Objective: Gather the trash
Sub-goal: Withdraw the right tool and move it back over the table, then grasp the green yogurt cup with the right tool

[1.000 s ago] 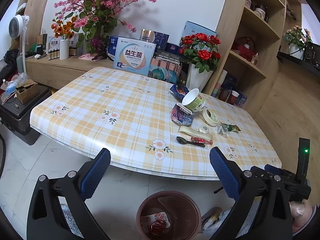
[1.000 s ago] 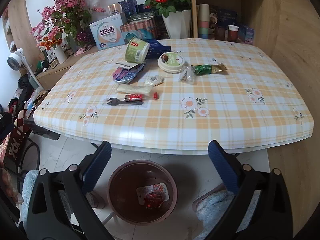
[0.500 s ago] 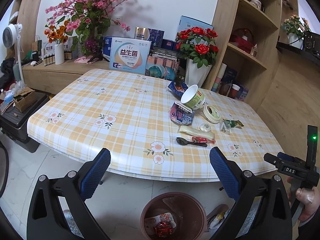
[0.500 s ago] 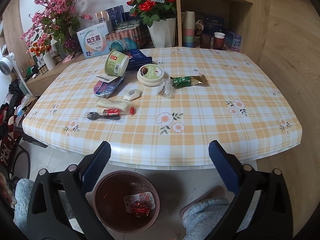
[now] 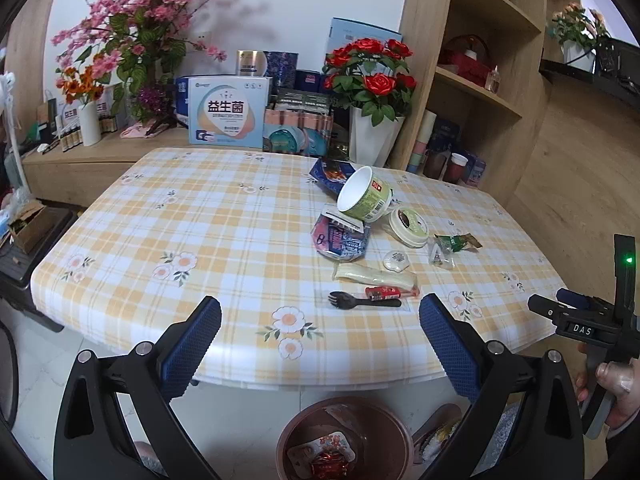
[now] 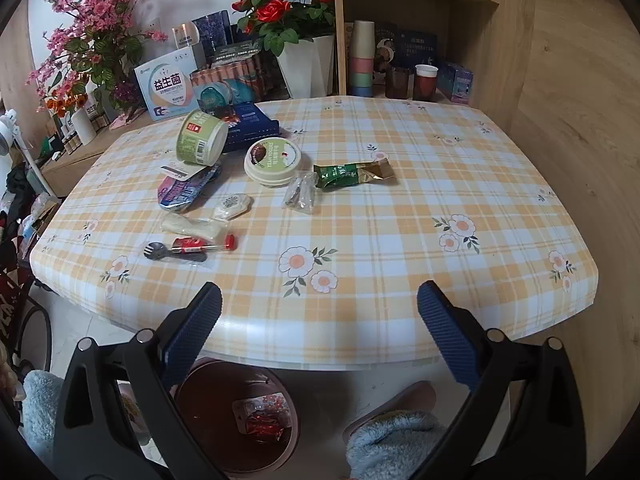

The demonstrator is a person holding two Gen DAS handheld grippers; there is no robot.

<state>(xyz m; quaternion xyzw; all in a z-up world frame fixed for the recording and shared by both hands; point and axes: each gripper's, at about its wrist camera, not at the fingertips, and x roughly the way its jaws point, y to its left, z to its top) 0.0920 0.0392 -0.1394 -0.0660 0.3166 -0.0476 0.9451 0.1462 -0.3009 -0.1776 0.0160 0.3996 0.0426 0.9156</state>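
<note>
Trash lies on the checked table (image 5: 200, 240): a tipped green cup (image 5: 364, 196) (image 6: 200, 140), its round lid (image 5: 410, 226) (image 6: 273, 158), a blue foil wrapper (image 5: 340, 240) (image 6: 184, 190), a green wrapper (image 6: 348, 174), a black spork (image 5: 360, 302) (image 6: 172, 251) and a red sachet (image 6: 200, 243). A brown bin (image 5: 344, 440) (image 6: 236, 412) on the floor under the table's front edge holds wrappers. My left gripper (image 5: 320, 344) and right gripper (image 6: 320, 332) are open and empty, just before the table's near edge, above the bin.
Flower vases (image 5: 372, 136), boxes (image 5: 228, 116) and wooden shelves (image 5: 480, 80) stand behind the table. A fluffy slipper (image 6: 392, 436) lies on the floor beside the bin. The right gripper's body (image 5: 592, 328) shows at the right in the left wrist view.
Both grippers have risen and moved closer to the table; the table fills more of each view. Both stay open and empty.
</note>
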